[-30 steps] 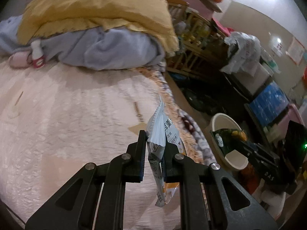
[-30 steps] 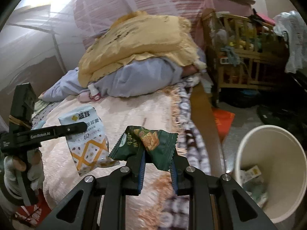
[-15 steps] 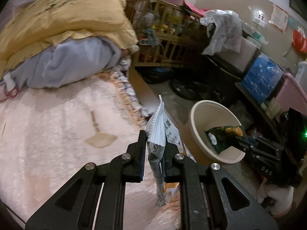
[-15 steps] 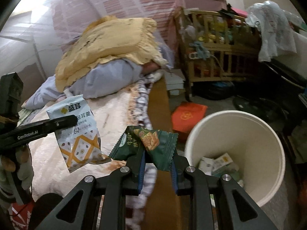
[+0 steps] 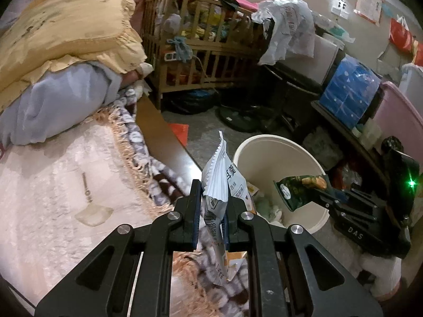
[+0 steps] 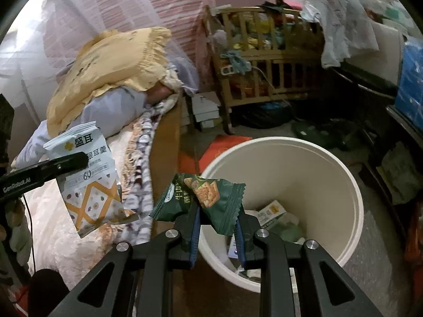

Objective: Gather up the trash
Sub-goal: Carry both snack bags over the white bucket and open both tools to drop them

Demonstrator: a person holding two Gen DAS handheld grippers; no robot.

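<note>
My left gripper (image 5: 211,211) is shut on a white and orange snack packet (image 5: 220,185), held edge-on over the bed's fringed edge, just left of the cream trash bin (image 5: 312,163). In the right wrist view the same packet (image 6: 90,185) hangs from the left gripper (image 6: 82,158) over the bed. My right gripper (image 6: 215,227) is shut on a crumpled green cracker wrapper (image 6: 211,200), held over the near left rim of the bin (image 6: 343,185). The green wrapper (image 5: 301,187) also shows over the bin's right rim in the left wrist view. Several wrappers lie in the bin's bottom.
A pink bedspread (image 5: 53,185) with a flat wooden spoon-like piece (image 5: 91,211) lies left. A yellow pillow (image 5: 66,31) sits on grey bedding. A wooden crib (image 5: 206,52), a red bag (image 6: 227,145) on the floor and blue boxes (image 5: 349,92) crowd the room behind the bin.
Both grippers have swung right from over the bed toward the bin, each still holding its packet. The bin has grown larger and closer in both views.
</note>
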